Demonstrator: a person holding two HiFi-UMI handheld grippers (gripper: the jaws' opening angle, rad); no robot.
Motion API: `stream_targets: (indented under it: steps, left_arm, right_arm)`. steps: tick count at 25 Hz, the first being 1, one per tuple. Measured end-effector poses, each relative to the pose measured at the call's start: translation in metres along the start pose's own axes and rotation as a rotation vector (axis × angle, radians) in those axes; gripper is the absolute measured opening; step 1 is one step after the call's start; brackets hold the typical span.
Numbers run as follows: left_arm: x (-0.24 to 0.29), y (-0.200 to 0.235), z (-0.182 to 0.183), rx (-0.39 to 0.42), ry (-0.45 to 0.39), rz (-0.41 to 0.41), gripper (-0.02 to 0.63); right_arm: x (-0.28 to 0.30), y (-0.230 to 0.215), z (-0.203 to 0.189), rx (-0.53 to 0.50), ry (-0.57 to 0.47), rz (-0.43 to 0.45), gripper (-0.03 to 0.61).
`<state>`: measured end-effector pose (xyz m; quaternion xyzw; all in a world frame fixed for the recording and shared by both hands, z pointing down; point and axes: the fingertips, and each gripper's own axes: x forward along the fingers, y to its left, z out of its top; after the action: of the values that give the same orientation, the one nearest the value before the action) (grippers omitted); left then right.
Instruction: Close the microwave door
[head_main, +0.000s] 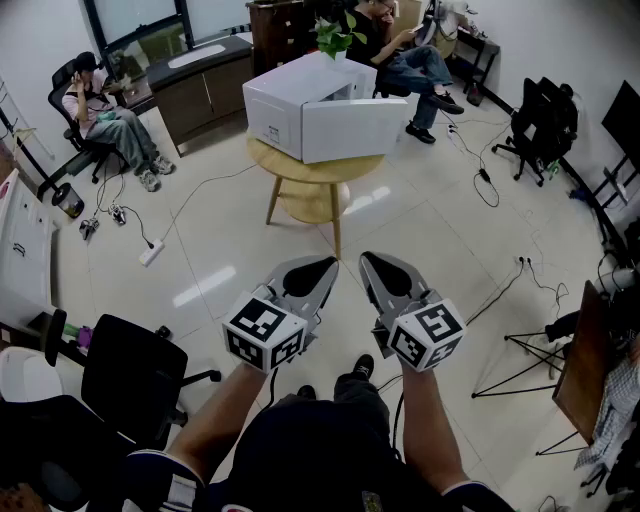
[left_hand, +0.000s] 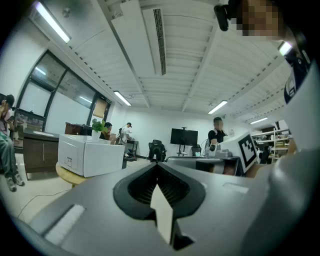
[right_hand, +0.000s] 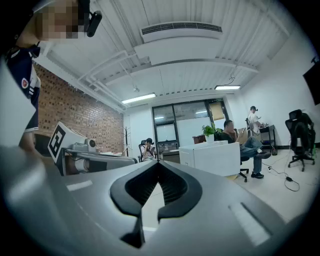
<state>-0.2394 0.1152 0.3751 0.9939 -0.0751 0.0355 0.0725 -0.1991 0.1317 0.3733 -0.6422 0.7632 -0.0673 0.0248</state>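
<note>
Two tongs, both clenched shut with nothing in them: your left gripper (head_main: 325, 268) and right gripper (head_main: 370, 262) are well apart from the microwave (head_main: 300, 85). It sits on the round table (head_main: 262, 158), and its door (head_main: 355, 128) sticks out open past the table's front edge. That door looks light and stiff, so I think a soft push on its flat face, near the free end, will swing it

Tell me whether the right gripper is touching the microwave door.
Apart. The head view shows a wide stretch of floor between the right gripper and the microwave door.
</note>
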Motion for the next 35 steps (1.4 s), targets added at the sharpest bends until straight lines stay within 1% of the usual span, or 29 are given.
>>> stream_targets:
  steps: [5,8,13,18,25,30,35]
  left_arm:
    - [0.016,0.003,0.001,-0.001,0.005,-0.004,0.012]
    - [0.034,0.006,0.002,-0.003,0.009,-0.004,0.012]
    - [0.078,0.015,0.003,-0.007,0.013,0.002,0.012]
    - [0.132,0.026,0.012,0.003,0.0,0.018,0.012]
    - [0.196,0.033,0.024,0.018,-0.004,0.067,0.012]
    - [0.23,0.038,0.029,0.015,0.004,0.102,0.012]
    - [0.259,0.056,0.028,-0.003,0.023,0.111,0.012]
  right_arm:
    - [0.002,-0.015,0.003,0.001,-0.001,0.0,0.002]
    - [0.004,-0.034,0.005,0.003,-0.002,-0.001,0.002]
    - [0.011,-0.078,0.007,0.013,0.006,0.002,0.002]
    - [0.019,-0.131,0.018,0.0,0.0,0.018,0.002]
    - [0.022,-0.195,0.029,0.004,0.002,0.055,0.002]
    - [0.025,-0.231,0.035,0.024,0.0,0.076,0.002]
    - [0.048,-0.261,0.037,0.053,-0.002,0.085,0.002]
